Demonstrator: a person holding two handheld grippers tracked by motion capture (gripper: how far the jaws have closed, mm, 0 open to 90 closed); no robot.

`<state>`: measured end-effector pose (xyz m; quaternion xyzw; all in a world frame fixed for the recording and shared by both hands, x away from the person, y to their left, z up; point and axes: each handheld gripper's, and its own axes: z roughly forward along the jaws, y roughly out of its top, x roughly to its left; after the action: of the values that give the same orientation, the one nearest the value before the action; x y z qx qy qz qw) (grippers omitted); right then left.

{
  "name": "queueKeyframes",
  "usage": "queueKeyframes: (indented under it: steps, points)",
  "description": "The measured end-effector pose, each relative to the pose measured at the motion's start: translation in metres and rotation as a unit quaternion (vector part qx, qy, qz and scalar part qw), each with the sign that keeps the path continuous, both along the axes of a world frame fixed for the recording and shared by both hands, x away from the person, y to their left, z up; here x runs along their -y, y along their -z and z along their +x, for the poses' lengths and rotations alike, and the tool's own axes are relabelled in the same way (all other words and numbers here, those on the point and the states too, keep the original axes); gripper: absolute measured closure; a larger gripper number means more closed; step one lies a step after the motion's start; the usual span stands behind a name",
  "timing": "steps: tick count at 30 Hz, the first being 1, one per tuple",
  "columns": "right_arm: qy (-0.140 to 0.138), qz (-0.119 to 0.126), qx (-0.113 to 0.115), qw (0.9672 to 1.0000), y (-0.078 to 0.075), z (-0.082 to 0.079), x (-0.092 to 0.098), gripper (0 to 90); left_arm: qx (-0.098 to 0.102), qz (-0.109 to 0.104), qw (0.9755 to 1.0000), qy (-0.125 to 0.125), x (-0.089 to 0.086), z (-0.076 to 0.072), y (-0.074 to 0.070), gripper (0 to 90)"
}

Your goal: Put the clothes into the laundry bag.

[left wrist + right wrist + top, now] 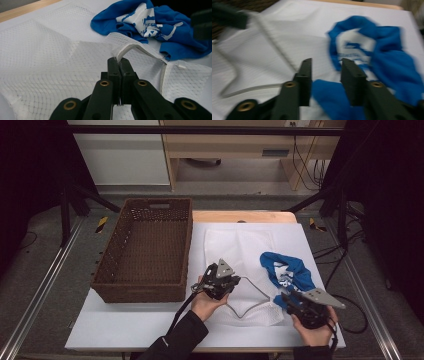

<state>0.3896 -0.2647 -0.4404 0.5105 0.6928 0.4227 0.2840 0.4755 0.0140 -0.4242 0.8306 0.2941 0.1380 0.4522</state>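
My left gripper (117,62) is clamped on the white mesh bag's (240,245) rim, holding the mouth up; my right gripper (325,66) has its jaws partly open, empty — the blue shirt (384,55) lies right before them on the worktop (125,325), beside the bag's opening.

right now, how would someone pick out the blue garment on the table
Start at the brown woven basket on the table's left, then cross the white mesh laundry bag to its right. The crumpled blue cotton garment with white print lies there, the one coloured cloth.
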Motion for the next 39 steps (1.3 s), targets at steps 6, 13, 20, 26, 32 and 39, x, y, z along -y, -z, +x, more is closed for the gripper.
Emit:
queueKeyframes:
  steps: [6, 13, 20, 26, 32, 39]
  points:
    - [0.072, -0.023, -0.031, 0.9966, 0.015, 0.009, 0.029, 38.2, 0.001, -0.003, 1.0, 0.0, 0.0, -0.001, -0.001, 89.0]
    - [0.07, -0.056, -0.072, 0.9933, 0.042, 0.02, 0.028, 66.6, 0.0, -0.006, 1.0, 0.001, 0.0, -0.002, -0.001, 89.0]
    - [0.085, -0.038, -0.056, 0.9941, 0.025, 0.014, 0.031, 86.6, -0.001, -0.004, 1.0, 0.002, -0.001, -0.002, -0.002, 89.0]
    - [0.002, 0.015, 0.022, 0.9996, -0.026, -0.008, 0.007, 86.6, -0.002, -0.005, 1.0, 0.0, 0.0, -0.001, -0.004, 89.0]
    - [-0.086, 0.038, 0.033, 0.995, -0.037, -0.012, -0.03, 86.5, -0.003, -0.003, 1.0, -0.002, 0.002, -0.002, -0.006, 89.0]
    - [-0.158, 0.009, -0.03, 0.987, 0.01, 0.008, -0.093, 85.9, -0.005, -0.001, 1.0, -0.003, 0.003, -0.002, -0.006, 89.0]
